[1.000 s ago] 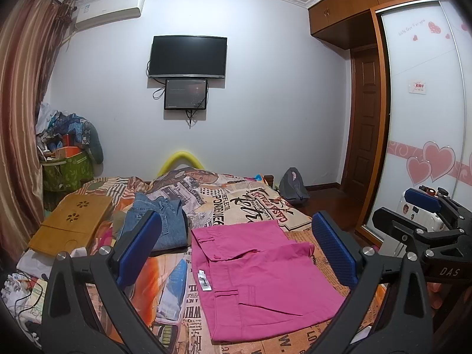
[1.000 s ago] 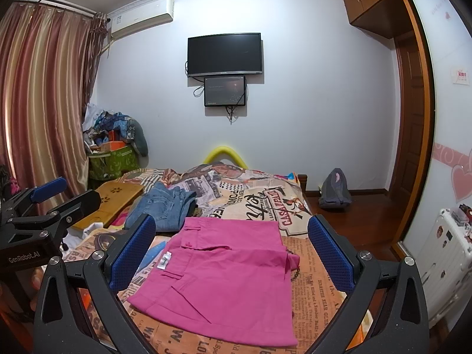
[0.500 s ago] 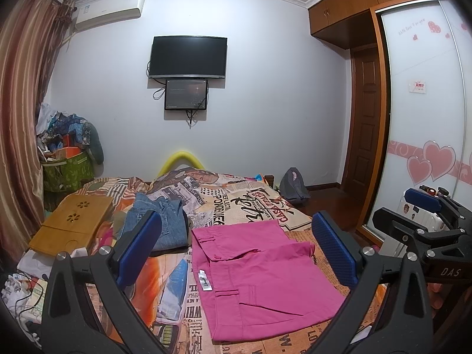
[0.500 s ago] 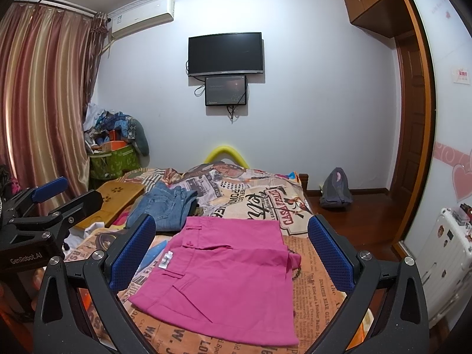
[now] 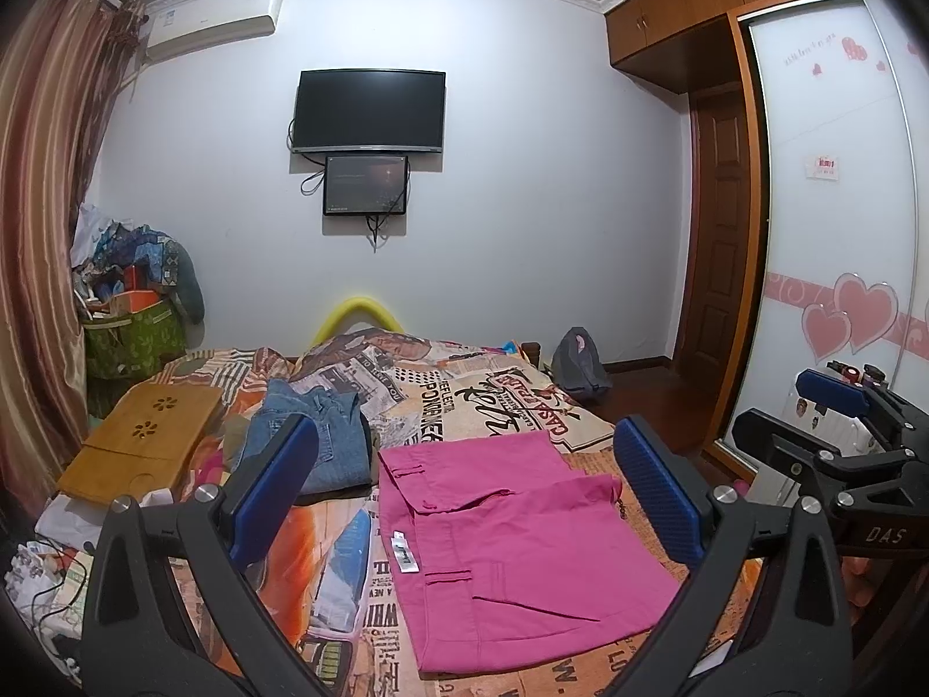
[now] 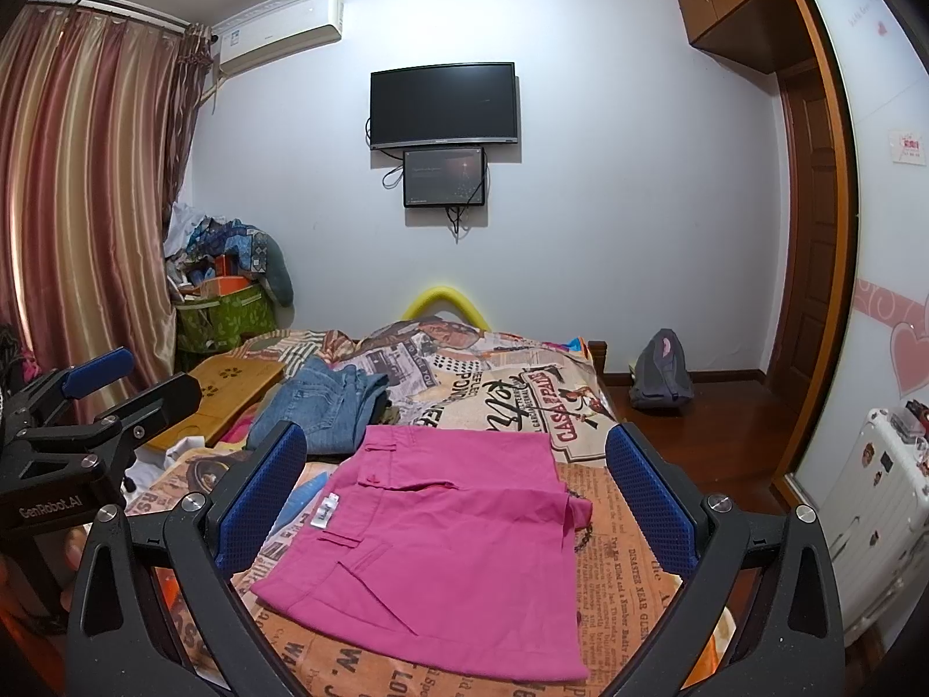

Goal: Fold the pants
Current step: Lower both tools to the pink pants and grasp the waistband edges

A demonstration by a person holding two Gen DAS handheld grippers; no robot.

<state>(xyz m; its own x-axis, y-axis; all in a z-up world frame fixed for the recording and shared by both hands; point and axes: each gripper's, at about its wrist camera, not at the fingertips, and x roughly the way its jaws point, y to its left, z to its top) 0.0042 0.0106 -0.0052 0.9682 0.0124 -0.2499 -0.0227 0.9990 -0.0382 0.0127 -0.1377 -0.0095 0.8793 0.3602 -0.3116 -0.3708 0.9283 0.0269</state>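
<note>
1. At the far left a wooden lap tray [image 5: 142, 441] lies on the edge of the bed, with a green storage bag [image 5: 130, 337] behind it beside the curtain.
2. A pair of blue jeans [image 5: 316, 435] lies in a pile on the printed bedspread [image 5: 482, 401], just beside the upper left corner of the pink pants.
3. The left gripper [image 5: 464, 493] hangs above the bed with its blue pads wide apart and holds nothing.
4. The pink pants [image 5: 511, 546] lie folded flat in the middle of the bedspread; a white label shows at the waistband.
5. The right gripper [image 6: 456, 493] is also wide open, empty, and hangs above the pants without touching them.
6. At the right a grey backpack [image 6: 662, 374] stands on the wooden floor near the door.
</note>
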